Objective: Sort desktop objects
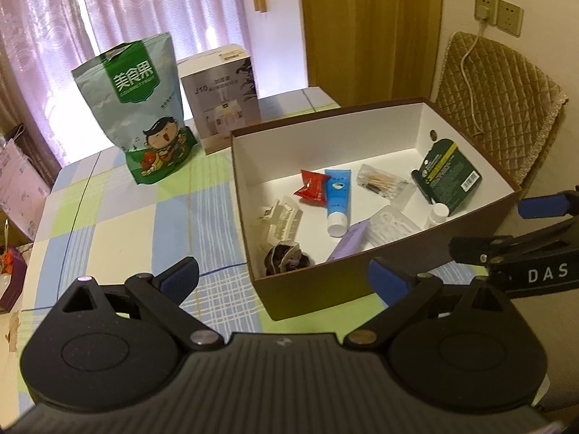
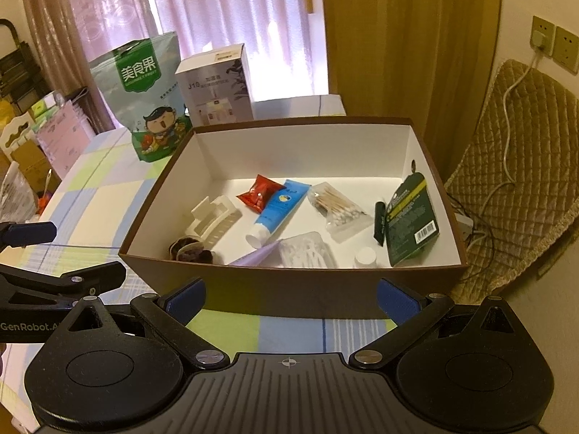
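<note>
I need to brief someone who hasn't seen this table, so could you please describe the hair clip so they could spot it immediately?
Find the open brown box with white inner walls on the checked tablecloth. Look at its left end, beside the blue tube and behind a dark scrunchie. The hair clip is the cream-white plastic claw with long teeth, the only pale toothed thing there.

From the left tongs, the box's near wall hides the lower part of the dark scrunchie and most of the lilac tube. The right tongs are cut off by the picture's right edge. The print on the green card, far right ahead of the right tongs, is too small to read.
</note>
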Tool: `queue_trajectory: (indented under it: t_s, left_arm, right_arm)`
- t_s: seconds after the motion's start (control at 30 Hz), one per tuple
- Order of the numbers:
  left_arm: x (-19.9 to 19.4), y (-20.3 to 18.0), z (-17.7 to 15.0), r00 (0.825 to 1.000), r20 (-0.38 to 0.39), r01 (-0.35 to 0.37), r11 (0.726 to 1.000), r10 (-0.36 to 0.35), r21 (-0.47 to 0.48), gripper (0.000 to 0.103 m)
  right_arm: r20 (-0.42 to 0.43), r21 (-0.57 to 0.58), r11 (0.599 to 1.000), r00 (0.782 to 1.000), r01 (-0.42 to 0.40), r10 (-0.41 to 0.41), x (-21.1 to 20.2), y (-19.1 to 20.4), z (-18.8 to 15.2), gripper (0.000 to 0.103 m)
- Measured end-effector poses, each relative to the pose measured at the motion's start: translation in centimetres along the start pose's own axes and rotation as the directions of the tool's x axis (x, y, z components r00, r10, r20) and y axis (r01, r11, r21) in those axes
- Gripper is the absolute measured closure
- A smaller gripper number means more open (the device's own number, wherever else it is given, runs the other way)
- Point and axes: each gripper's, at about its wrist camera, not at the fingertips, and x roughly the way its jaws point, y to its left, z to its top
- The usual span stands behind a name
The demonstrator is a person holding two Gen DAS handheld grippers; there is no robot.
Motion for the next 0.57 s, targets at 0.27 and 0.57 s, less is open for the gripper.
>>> queue_trajectory:
  t_s: [0.27, 0.57]
  left_arm:
    - [-0.1, 0.0, -0.3, 1.000, -0.003, -0.024, 1.000, 0.024, -0.009, 0.004]
    - [-0.4, -1.2, 0.1, 1.000, 0.019, -0.015, 1.000, 0.015, 0.005, 0.004]
  right_arm:
    - [-0.001, -0.011, 1.000, 1.000, -0.014, 0.014, 0.1, -0.4, -0.2, 0.000]
    - [0.000, -0.003, 1.000, 1.000, -0.011, 0.011, -0.4, -1.4, -0.6, 0.000]
